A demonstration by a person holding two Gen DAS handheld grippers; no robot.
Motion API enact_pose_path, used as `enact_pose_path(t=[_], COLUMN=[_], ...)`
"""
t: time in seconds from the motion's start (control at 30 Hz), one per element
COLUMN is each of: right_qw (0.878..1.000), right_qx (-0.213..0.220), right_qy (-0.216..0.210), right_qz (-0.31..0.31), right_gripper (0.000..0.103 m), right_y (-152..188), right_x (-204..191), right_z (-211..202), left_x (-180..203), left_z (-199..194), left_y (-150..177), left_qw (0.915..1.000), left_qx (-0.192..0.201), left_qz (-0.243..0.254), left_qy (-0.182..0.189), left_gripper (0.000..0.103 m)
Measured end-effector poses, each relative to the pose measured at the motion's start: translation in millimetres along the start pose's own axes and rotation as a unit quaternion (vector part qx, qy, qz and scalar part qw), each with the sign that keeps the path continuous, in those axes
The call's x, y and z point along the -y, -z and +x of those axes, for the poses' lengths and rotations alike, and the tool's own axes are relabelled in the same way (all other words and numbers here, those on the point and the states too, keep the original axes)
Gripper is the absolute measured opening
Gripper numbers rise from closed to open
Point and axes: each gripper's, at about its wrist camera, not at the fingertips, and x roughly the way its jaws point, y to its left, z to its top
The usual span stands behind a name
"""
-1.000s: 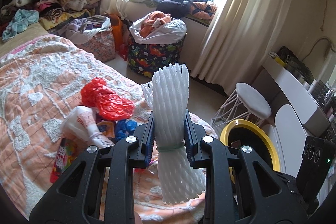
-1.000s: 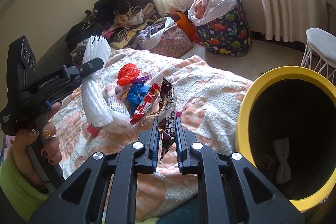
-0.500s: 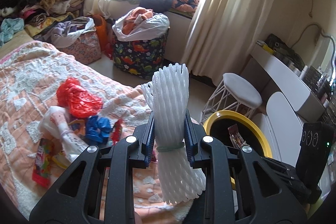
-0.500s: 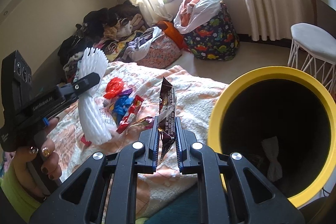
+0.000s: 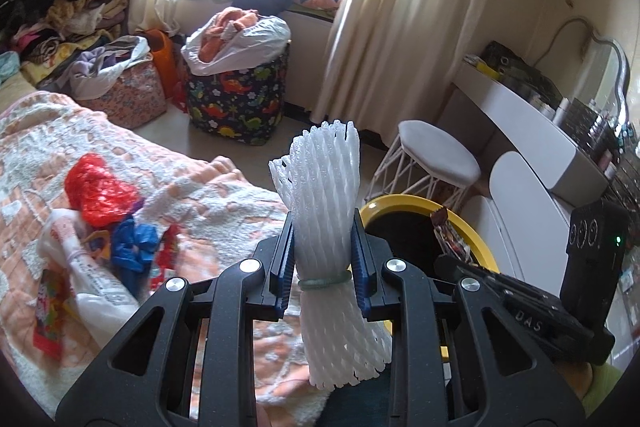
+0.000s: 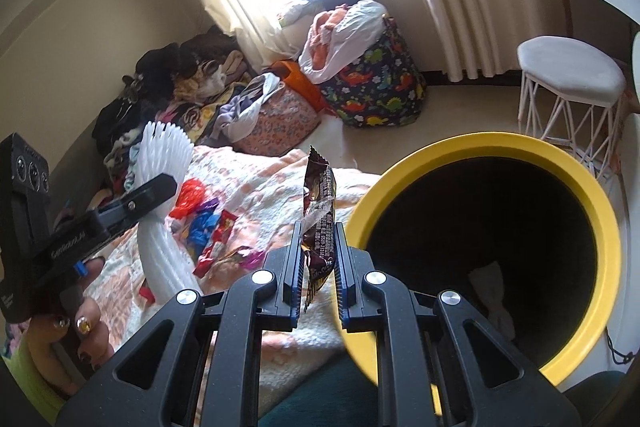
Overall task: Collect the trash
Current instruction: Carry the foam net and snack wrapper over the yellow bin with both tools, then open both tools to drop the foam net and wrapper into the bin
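White foam netting (image 5: 324,227) is being clamped upright in the left tool (image 5: 323,267), while the right tool (image 6: 318,267) is gripping a brown wrapper (image 6: 320,219). Both tools are tilting downward, the yellow bin (image 6: 600,227) sitting at three o'clock. Next, I judge, each load needs carrying over its mouth.

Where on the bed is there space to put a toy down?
The blanket is bare between the trash pile and the yellow bin, and behind the red bag. It is crowded around the wrappers.
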Motion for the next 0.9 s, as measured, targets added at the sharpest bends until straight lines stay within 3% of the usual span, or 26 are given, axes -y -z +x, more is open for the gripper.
enact_pose_path(t=[0.9], right_qw=[0.992], right_qx=[0.022], right_qy=[0.073], right_qz=[0.097], right_gripper=[0.013], right_y=[-4.7], right_x=[95.3], right_z=[-17.0], left_x=[74.4], left_z=[65.0], left_y=[24.9], left_qw=[0.9938], left_qx=[-0.062], left_qz=[0.075], left_qy=[0.054], left_gripper=[0.019])
